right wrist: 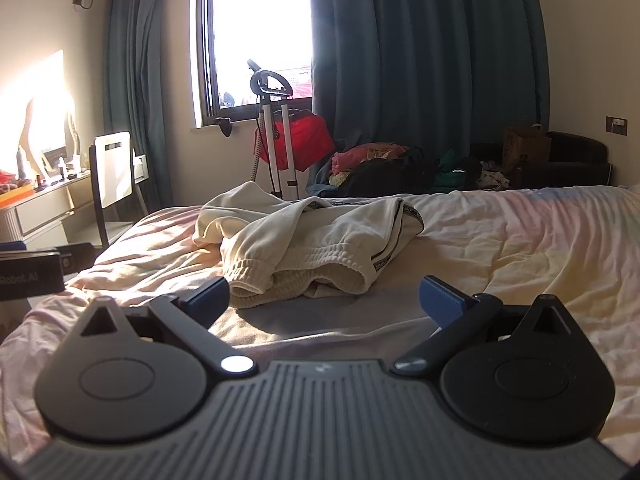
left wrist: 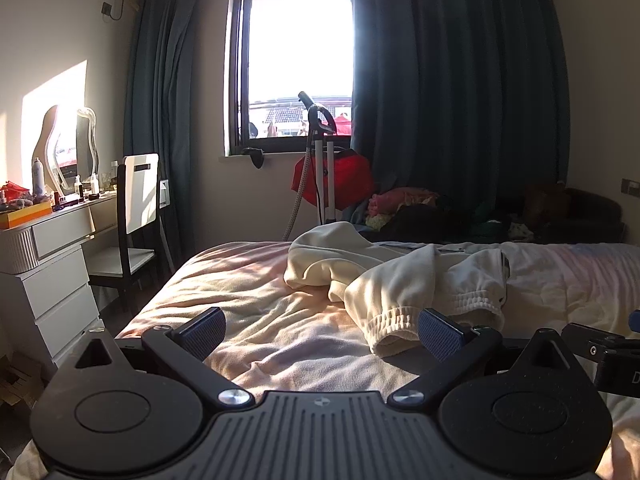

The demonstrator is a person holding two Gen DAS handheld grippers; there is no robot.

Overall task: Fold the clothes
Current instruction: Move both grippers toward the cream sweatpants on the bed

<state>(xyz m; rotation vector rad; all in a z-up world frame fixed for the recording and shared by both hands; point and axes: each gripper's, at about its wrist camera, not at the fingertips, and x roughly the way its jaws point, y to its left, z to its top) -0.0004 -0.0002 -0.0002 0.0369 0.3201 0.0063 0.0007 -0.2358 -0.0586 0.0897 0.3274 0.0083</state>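
Note:
A crumpled cream sweatshirt (left wrist: pixel 400 276) (right wrist: pixel 304 236) lies in a heap on the pale bed (left wrist: pixel 256 308) (right wrist: pixel 520 248), with a ribbed cuff and hem facing me. My left gripper (left wrist: pixel 322 334) is open just above the sheet, and its right fingertip sits close beside the cuff without holding it. My right gripper (right wrist: pixel 324 300) hovers open a little short of the ribbed hem, with nothing between its fingers. The other gripper shows at the right edge of the left wrist view and at the left edge of the right wrist view.
A white dresser (left wrist: pixel 52 280) with a mirror and bottles stands left of the bed, next to a chair (left wrist: pixel 136 216). Beyond the bed are a garment steamer (left wrist: pixel 320 168) with a red cloth, a pile of clothes (left wrist: pixel 416 208), dark curtains and a bright window.

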